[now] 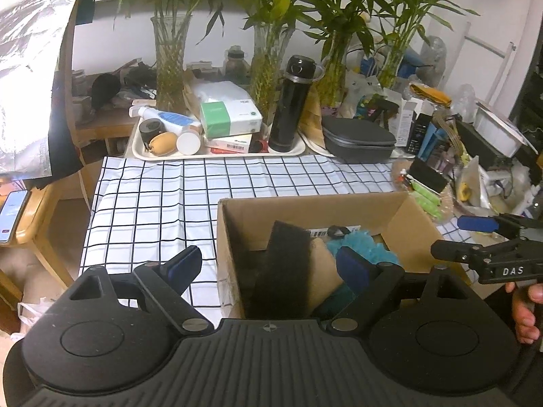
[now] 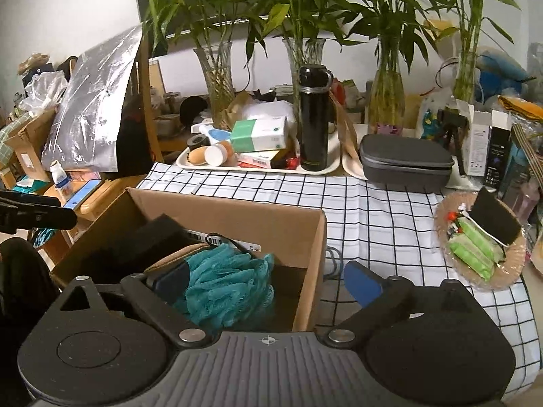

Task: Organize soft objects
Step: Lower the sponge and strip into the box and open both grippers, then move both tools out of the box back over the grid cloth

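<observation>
An open cardboard box [image 1: 412,218] [image 2: 288,218] stands on the checked tablecloth. Inside lie a black sponge [image 1: 286,264] [image 2: 149,234], a teal mesh bath puff [image 1: 368,249] [image 2: 224,283] and a tan pad [image 1: 322,273]. My left gripper [image 1: 269,269] is open and empty, straddling the box's left wall. My right gripper [image 2: 268,283] is open and empty, straddling the box's right wall; it also shows at the right edge of the left wrist view [image 1: 475,235]. A woven plate [image 2: 509,273] at the right holds green packets [image 2: 473,251] and another black sponge [image 2: 497,218].
Behind the cloth stand a white tray [image 1: 217,154] with a black flask [image 1: 293,105], tissue boxes and bottles, a grey zip case [image 1: 358,139], and glass vases of bamboo [image 1: 171,64]. A wooden chair with a phone [image 1: 12,215] is at left. Clutter fills the right side.
</observation>
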`<state>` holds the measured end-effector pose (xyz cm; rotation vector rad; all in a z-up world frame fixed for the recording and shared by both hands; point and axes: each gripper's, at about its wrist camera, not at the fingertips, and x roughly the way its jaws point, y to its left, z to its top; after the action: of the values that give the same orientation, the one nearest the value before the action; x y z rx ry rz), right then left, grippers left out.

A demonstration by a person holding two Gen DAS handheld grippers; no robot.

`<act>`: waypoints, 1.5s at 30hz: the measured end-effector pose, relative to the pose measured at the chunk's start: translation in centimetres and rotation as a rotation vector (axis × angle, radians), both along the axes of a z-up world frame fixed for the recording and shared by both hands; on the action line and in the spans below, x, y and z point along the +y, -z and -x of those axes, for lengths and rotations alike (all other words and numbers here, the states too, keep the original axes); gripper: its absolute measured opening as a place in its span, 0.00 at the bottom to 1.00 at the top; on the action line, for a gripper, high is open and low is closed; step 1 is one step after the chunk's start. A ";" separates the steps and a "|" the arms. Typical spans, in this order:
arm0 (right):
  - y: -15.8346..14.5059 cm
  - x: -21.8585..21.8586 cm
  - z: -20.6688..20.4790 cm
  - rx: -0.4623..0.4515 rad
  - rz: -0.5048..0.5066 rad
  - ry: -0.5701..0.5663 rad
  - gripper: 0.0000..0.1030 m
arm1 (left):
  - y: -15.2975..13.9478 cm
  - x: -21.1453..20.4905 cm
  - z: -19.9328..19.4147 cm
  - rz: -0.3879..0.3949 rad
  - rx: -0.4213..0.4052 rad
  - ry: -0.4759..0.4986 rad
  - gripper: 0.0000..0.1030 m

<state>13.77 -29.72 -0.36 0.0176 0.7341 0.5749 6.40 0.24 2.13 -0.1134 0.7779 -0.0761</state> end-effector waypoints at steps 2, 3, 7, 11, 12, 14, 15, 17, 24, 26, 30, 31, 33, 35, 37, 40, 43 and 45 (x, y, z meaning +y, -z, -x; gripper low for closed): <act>0.0 0.0 -0.1 -0.001 0.001 0.007 0.97 | 0.0 0.0 0.0 -0.002 0.000 0.000 0.85; 0.0 -0.1 -0.1 0.000 0.001 0.010 0.98 | 0.0 0.0 0.0 -0.002 0.000 0.000 0.85; 0.1 -0.1 -0.3 0.002 -0.001 0.026 1.00 | 0.0 0.0 0.0 -0.003 -0.002 -0.002 0.85; 0.2 -0.1 -0.5 0.008 -0.001 0.040 1.00 | 0.0 0.3 0.0 -0.001 -0.005 -0.007 0.85; 0.2 0.0 -0.6 0.009 -0.001 0.039 1.00 | 0.0 0.4 -0.1 0.004 -0.006 -0.009 0.85; 0.2 0.2 -0.7 0.009 0.004 0.037 1.00 | 0.0 0.6 -0.1 0.013 -0.010 -0.014 0.85; 0.2 0.3 -0.8 0.008 0.010 0.039 1.00 | 0.0 0.7 -0.2 0.017 -0.012 -0.017 0.85; 0.2 0.5 -1.0 0.005 0.014 0.044 1.00 | 0.1 0.8 -0.2 0.025 -0.016 -0.019 0.85; 0.0 0.3 -2.0 -0.014 -0.005 0.081 1.00 | 0.2 0.8 -0.3 0.014 -0.028 -0.008 0.85; 0.0 0.2 -2.3 -0.023 0.002 0.089 1.00 | 0.2 1.0 -0.4 0.015 -0.030 -0.007 0.85; 0.2 0.1 -3.7 -0.027 0.012 0.101 1.00 | 0.2 1.6 -0.5 0.032 -0.029 -0.017 0.85; 0.3 0.1 -3.9 -0.028 0.017 0.103 1.00 | 0.2 1.8 -0.5 0.034 -0.030 -0.019 0.85; 0.5 0.2 -4.7 -0.032 0.031 0.102 1.00 | 0.2 2.0 -0.5 0.037 -0.030 -0.025 0.85; 0.7 0.4 -5.5 -0.033 0.039 0.102 1.00 | 0.2 2.1 -0.4 0.045 -0.034 -0.022 0.85; 0.7 0.5 -6.2 -0.042 0.034 0.099 1.00 | 0.1 2.3 -0.4 0.045 -0.038 -0.018 0.85; 0.7 0.6 -7.4 -0.055 0.029 0.110 1.00 | 0.2 2.4 -0.6 0.041 -0.045 -0.019 0.85; 0.9 0.5 -8.3 -0.066 0.024 0.133 1.00 | 0.5 2.7 -0.9 0.044 -0.053 -0.027 0.85; 1.1 0.4 -9.0 -0.062 0.028 0.153 1.00 | 0.7 3.1 -1.3 0.052 -0.056 -0.043 0.85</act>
<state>22.73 -29.28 -1.49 0.0300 0.6739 0.4173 7.70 3.33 1.46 -0.1764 0.7176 -0.0589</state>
